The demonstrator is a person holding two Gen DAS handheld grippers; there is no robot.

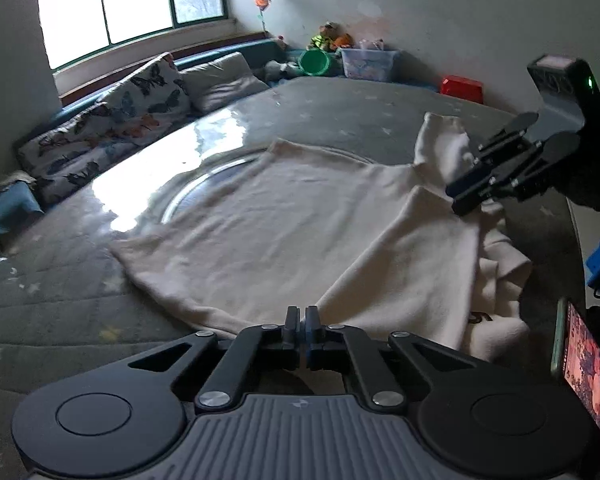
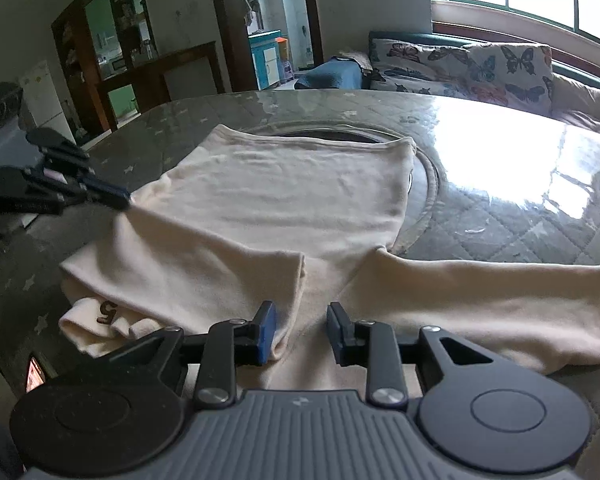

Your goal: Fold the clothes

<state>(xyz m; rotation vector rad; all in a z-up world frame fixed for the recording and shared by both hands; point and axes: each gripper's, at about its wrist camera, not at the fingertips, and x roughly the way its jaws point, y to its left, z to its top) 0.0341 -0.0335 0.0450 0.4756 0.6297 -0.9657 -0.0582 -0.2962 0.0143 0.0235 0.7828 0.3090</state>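
Cream knit sweater (image 2: 268, 200), soft, light, limp; spread on glass-topped table (image 2: 500, 184). Left gripper (image 1: 302, 316) clenched on near hem; right gripper (image 2: 300, 324) released above sleeve (image 2: 480, 300). Best gripped at hems, cuffs.

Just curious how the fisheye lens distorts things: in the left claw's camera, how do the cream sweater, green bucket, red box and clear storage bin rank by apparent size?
1. Cream sweater, by far the largest.
2. Clear storage bin.
3. Red box and green bucket look alike, so I won't rank them.
The last three sit far back, so the lens shrinks them.
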